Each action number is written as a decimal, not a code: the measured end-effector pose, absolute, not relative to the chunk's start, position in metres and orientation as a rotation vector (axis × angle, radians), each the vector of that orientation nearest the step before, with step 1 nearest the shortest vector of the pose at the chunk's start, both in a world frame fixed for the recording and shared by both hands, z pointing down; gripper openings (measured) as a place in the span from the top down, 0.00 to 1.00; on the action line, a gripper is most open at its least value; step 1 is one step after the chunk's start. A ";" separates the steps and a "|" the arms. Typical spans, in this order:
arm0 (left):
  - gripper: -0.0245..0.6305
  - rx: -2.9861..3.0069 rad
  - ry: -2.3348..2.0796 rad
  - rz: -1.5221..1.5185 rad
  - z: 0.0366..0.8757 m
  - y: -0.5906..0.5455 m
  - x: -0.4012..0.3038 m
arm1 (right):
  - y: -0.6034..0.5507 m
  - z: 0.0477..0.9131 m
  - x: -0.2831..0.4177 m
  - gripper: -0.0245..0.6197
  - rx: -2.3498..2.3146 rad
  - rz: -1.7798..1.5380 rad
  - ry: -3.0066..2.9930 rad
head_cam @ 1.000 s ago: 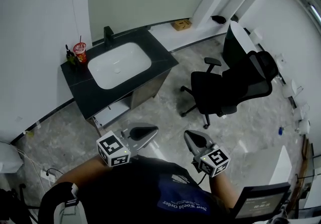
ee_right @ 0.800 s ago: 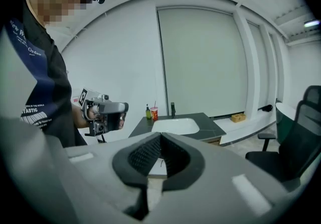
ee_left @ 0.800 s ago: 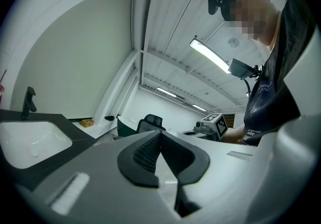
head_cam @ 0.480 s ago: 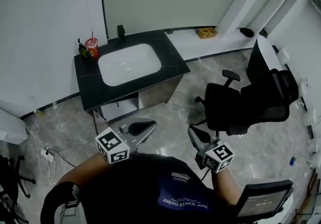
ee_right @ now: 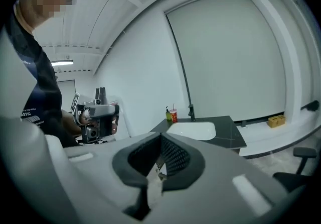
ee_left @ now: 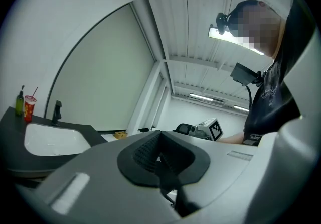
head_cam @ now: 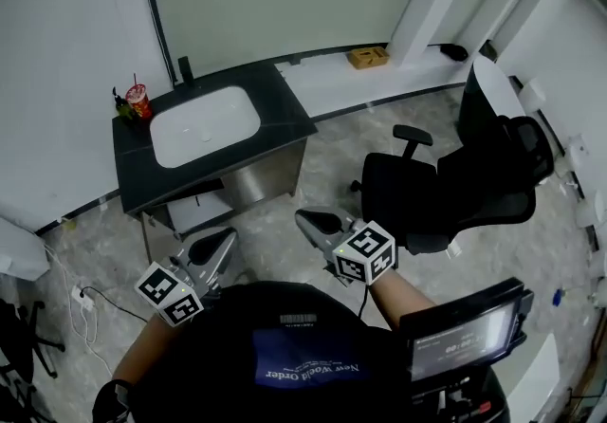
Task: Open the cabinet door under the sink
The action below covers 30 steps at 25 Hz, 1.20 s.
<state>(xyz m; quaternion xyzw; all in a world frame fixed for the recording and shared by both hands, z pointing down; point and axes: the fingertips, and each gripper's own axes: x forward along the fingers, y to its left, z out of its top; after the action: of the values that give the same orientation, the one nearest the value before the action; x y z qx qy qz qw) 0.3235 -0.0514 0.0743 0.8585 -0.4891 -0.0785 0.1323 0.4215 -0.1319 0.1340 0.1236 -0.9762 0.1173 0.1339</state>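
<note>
The sink cabinet (head_cam: 262, 176) stands against the far wall under a black counter (head_cam: 285, 122) with a white basin (head_cam: 201, 125). Its grey front faces me, and a paler part (head_cam: 195, 211) shows below the counter's left half. Both grippers hang in front of my chest, well short of the cabinet and touching nothing. The left gripper (head_cam: 226, 238) is shut and empty, its pads (ee_left: 150, 152) meeting. The right gripper (head_cam: 305, 218) is also shut and empty, pointing toward the basin (ee_right: 192, 130). Each gripper view shows the other gripper off to one side.
A red cup (head_cam: 138, 101), a green bottle (head_cam: 120, 104) and a black tap (head_cam: 184, 68) stand at the counter's back left. A black office chair (head_cam: 446, 186) is at the right. A small cardboard box (head_cam: 367, 57) lies by the far wall. A screen (head_cam: 461, 330) sits near my right elbow.
Both grippers have swung leftward in the head view, the right one also further forward. The view has shifted, so the cabinet and the chair now lie further left in the picture.
</note>
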 end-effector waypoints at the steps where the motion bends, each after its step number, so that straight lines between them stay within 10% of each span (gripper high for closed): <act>1: 0.96 2.476 -1.442 -0.241 0.074 -0.056 0.319 | -0.135 0.135 0.414 0.96 0.327 0.338 -2.832; 30: 0.96 2.381 -1.677 -0.316 0.071 -0.229 0.039 | -0.338 0.110 0.143 0.96 0.115 0.372 -2.884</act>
<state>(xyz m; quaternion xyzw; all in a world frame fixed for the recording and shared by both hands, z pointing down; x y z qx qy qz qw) 0.0391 -0.2290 0.0707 0.8083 -0.5692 -0.1071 0.1057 0.1432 -0.3383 0.1103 0.0391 -0.9844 0.1269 0.1157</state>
